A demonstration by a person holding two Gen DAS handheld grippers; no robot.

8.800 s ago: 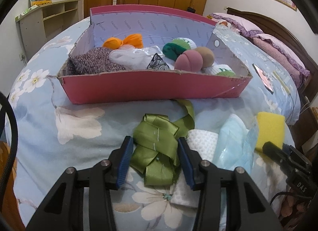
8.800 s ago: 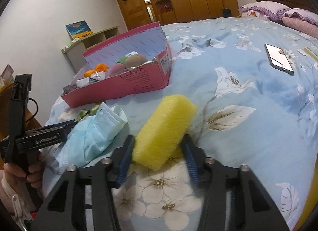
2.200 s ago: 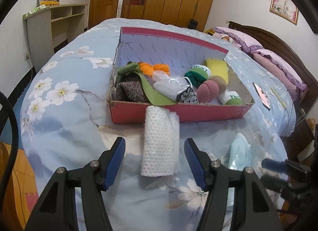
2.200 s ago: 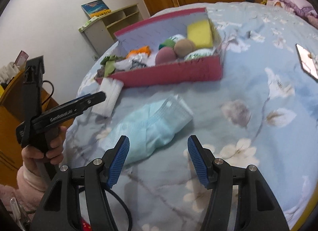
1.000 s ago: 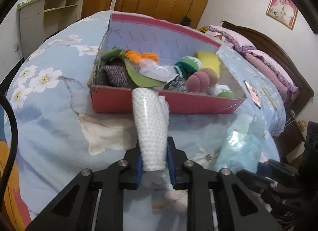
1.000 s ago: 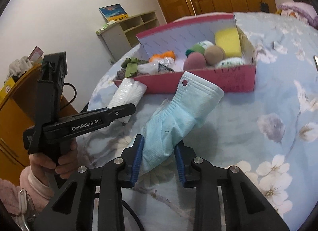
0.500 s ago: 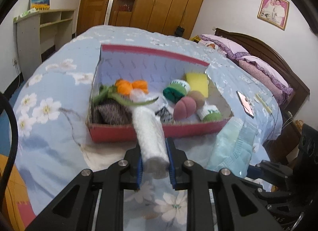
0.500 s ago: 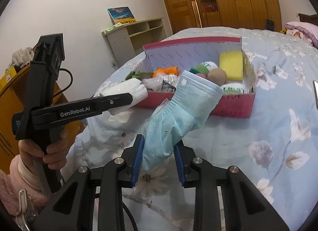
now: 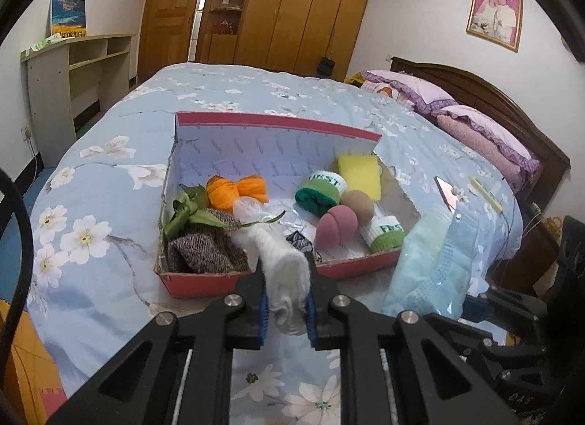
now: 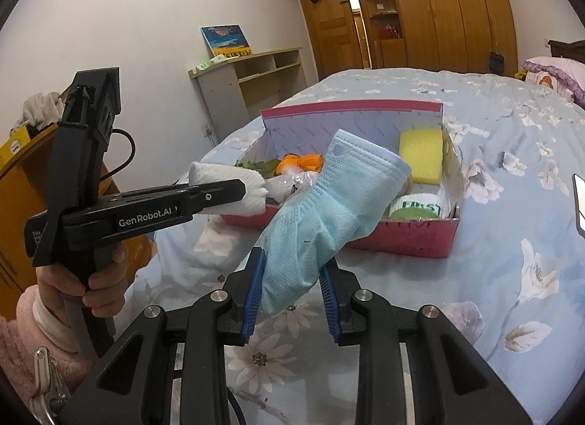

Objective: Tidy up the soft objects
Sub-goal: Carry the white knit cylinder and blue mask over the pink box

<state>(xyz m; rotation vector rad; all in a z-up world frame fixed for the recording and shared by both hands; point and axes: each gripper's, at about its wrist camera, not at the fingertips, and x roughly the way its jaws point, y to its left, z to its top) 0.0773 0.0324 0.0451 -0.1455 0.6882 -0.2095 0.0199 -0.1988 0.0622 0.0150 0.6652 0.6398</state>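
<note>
A: What is each tool doing?

B: The left tool (image 9: 287,302) pinches a rolled white cloth (image 9: 281,260) between its blue pads, the roll sticking out ahead of it. The left tool's pads have just squeezed tighter on it. The right tool (image 10: 292,291) is clamped on a light blue face mask (image 10: 329,220) that stands up from its pads.

A: And past them?

B: Just beyond both tools a pink box (image 9: 204,280) sits on a bed (image 9: 109,176) with a blue flowered cover. Inside are a yellow sponge (image 9: 360,174), orange cloth (image 9: 236,189), green ribbon (image 9: 186,211) and rolled socks (image 9: 321,192).

A: The room?

B: Wooden wardrobes (image 9: 303,19) far ahead, a pale shelf unit (image 9: 65,74) to the left, purple pillows (image 9: 486,132) to the right.
</note>
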